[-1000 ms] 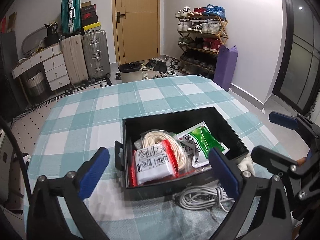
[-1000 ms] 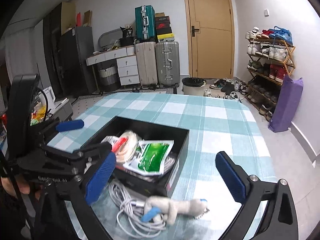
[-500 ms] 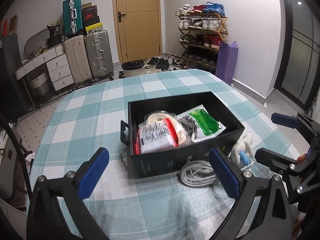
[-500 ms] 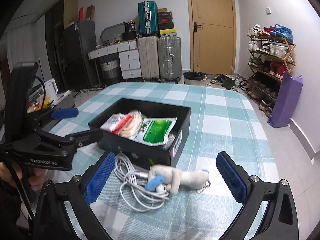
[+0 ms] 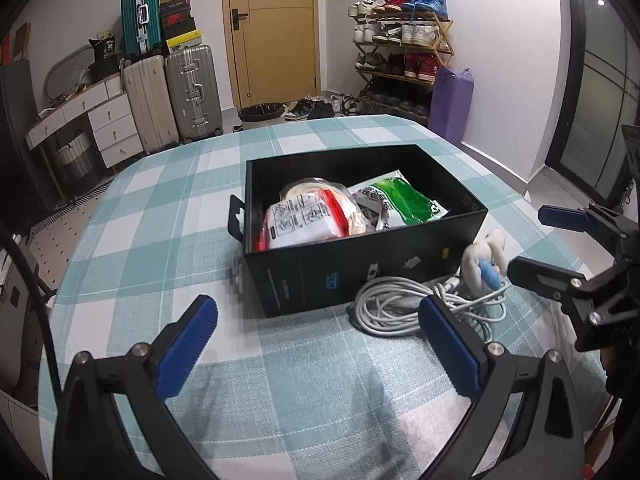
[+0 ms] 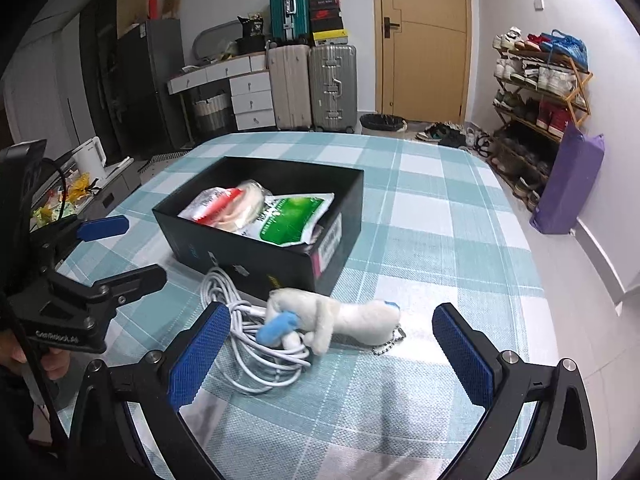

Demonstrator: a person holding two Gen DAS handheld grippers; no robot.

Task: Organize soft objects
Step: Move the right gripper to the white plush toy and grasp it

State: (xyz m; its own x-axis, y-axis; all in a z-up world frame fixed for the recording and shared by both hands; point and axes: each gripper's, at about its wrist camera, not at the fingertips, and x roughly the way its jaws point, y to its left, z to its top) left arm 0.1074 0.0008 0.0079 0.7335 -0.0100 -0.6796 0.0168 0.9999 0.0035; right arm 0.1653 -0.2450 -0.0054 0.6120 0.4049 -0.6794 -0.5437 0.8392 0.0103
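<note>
A black box [image 5: 360, 268] sits near the middle of a table [image 5: 168, 216] covered in a teal and white checked cloth. Broad bare cloth lies to the box's left and beyond it, up to the table's rounded far edge. On the right, the cloth runs to an edge with open floor past it. Inside the box lie a white and red packet [image 5: 300, 222], a coil of cream rope [image 5: 316, 192] and a green and white packet [image 5: 400, 200].

Against the box's near wall, on the cloth, a coiled white cable [image 6: 248, 344] lies with a white plush toy [image 6: 336, 316] resting on and beside it; the toy has a blue part and a small bead chain at its far end.

The left gripper [image 5: 320, 344] is spread wide and empty, hovering over bare cloth in front of the box, with the cable just past its right finger. The right gripper [image 6: 332, 352] is also spread wide and empty, just short of the toy and cable, which lie between the lines of its two fingers.
</note>
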